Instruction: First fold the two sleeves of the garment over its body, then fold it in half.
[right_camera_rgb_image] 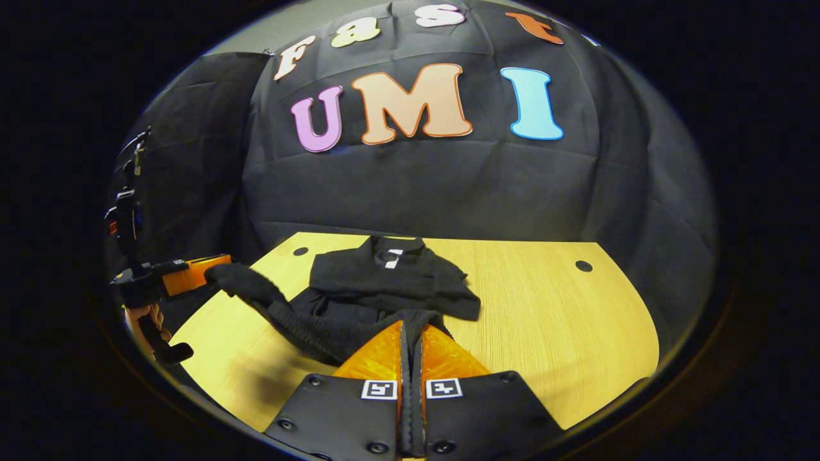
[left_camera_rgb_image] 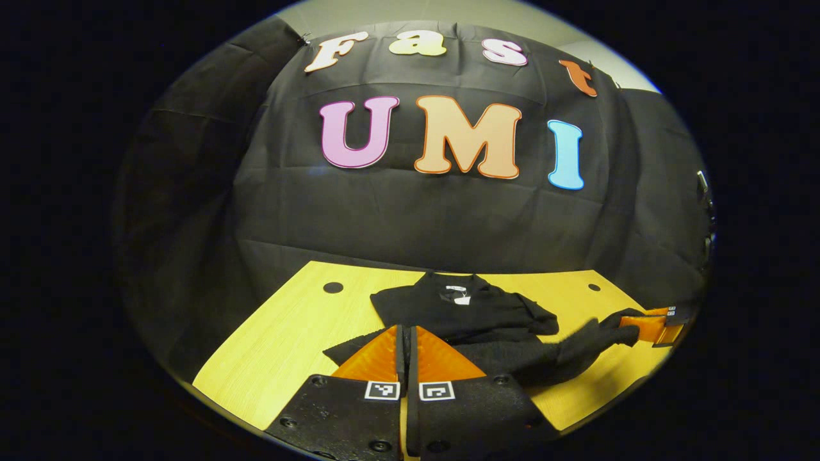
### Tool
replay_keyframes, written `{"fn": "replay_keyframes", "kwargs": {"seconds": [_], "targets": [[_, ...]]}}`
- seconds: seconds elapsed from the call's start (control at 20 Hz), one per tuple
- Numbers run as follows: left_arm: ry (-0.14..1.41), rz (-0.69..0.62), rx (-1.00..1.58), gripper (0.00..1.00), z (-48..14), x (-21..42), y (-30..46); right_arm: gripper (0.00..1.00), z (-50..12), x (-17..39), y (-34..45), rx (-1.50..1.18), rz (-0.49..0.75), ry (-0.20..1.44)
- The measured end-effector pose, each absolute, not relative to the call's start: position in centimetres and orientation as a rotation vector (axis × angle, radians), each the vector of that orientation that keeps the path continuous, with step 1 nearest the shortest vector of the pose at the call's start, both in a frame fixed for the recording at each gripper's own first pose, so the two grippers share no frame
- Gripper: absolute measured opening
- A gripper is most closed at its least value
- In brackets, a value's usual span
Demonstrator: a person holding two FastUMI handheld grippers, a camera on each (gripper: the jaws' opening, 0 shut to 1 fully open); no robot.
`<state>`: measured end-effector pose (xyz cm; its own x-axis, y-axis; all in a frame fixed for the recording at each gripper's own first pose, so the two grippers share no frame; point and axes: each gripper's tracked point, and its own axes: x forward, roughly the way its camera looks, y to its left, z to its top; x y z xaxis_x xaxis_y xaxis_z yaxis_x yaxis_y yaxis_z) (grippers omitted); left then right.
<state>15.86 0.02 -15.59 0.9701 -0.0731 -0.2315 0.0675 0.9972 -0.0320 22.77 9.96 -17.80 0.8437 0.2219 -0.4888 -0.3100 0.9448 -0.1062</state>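
Your left gripper point(left_camera_rgb_image: 406, 336) is pinching the near hem of the black garment point(left_camera_rgb_image: 461, 307), its two fingers pressed together with the cloth between them. Just beyond those fingertips the garment is lying on the yellow wooden table point(left_camera_rgb_image: 282, 346), collar and white neck label point(left_camera_rgb_image: 459, 296) at the far end, one sleeve folded across the chest. Off to the right of the fingers, a stretch of hem is rising off the table toward your other gripper (seen small at the edge of the left gripper view).

Your right gripper point(right_camera_rgb_image: 410, 336) is clamping the hem too, fingers closed on a fold of the dark fabric point(right_camera_rgb_image: 384, 282). Ahead of the tips, the body of the garment is resting flat, label point(right_camera_rgb_image: 392, 257) farthest away. To the left of those fingers the hem is running up in a sagging band to the left gripper point(right_camera_rgb_image: 192, 274), and your hand point(right_camera_rgb_image: 146, 320) is gripping its handle below. Beyond both, the wooden table point(right_camera_rgb_image: 544, 320) is showing round holes near its far edge, with the black cloth wall point(right_camera_rgb_image: 416, 186) hanging behind.
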Motion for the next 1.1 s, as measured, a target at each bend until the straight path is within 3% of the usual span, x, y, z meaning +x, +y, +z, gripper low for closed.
{"fn": "replay_keyframes", "kwargs": {"seconds": [0.6, 1.1], "targets": [[0.222, -0.103, 0.01, 0.0, -15.8, 30.8, -0.5, 0.02, -15.5, 37.9, 12.0, -0.15, 0.184, 0.45], [0.263, -0.078, 0.01, 0.0, -19.7, 38.5, -0.3, 0.02, -18.7, 47.3, 13.4, -0.18, 0.154, 0.453]]}}
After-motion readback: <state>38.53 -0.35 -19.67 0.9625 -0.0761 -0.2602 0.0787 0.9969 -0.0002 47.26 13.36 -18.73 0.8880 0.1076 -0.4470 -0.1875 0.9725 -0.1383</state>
